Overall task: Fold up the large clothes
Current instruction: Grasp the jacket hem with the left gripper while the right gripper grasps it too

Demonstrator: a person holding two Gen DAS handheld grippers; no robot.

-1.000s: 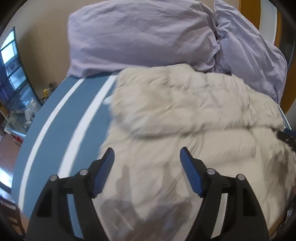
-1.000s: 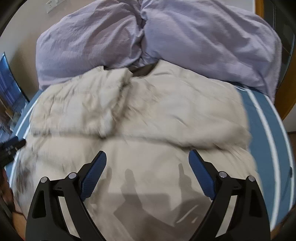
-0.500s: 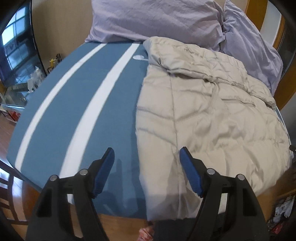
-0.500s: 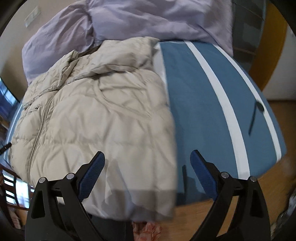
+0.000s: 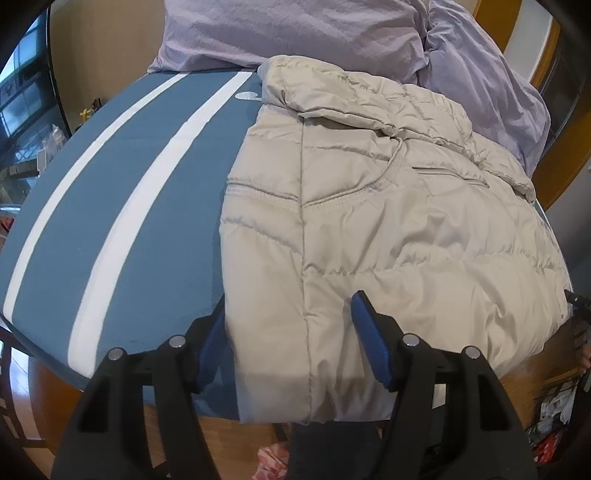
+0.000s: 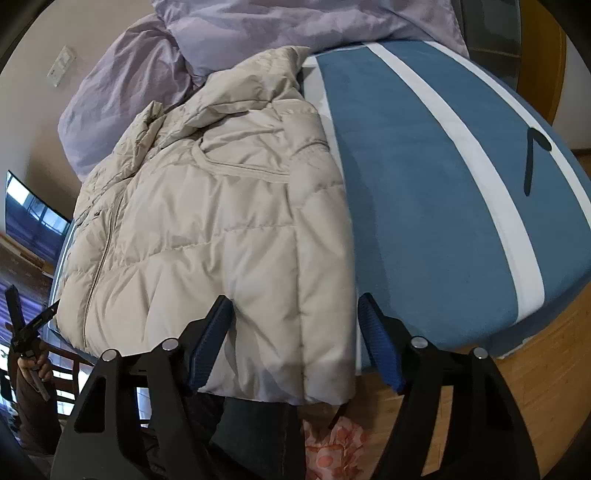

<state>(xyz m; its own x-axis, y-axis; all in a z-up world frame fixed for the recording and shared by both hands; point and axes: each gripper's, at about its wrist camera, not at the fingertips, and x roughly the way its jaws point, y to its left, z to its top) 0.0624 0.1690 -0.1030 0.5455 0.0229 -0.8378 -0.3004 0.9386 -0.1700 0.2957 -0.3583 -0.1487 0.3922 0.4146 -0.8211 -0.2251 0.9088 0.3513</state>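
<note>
Through the left wrist camera, I see my left tool (image 5: pixel 290 338) spread wide and holding nothing, its fingers straddling the near left corner of the beige puffer jacket (image 5: pixel 388 206). The jacket lies flat on the blue bed (image 5: pixel 122 177) with white stripes, its hem hanging over the near edge, lilac pillows (image 5: pixel 295 33) behind it.

Through the right wrist camera, my right tool (image 6: pixel 295 341) is also wide and empty, straddling the jacket's (image 6: pixel 207 221) near right corner at the hem.

R gripper (image 6: pixel 295 332) open, astride jacket (image 6: pixel 221 229) hem | blue bed (image 6: pixel 424 177)
</note>
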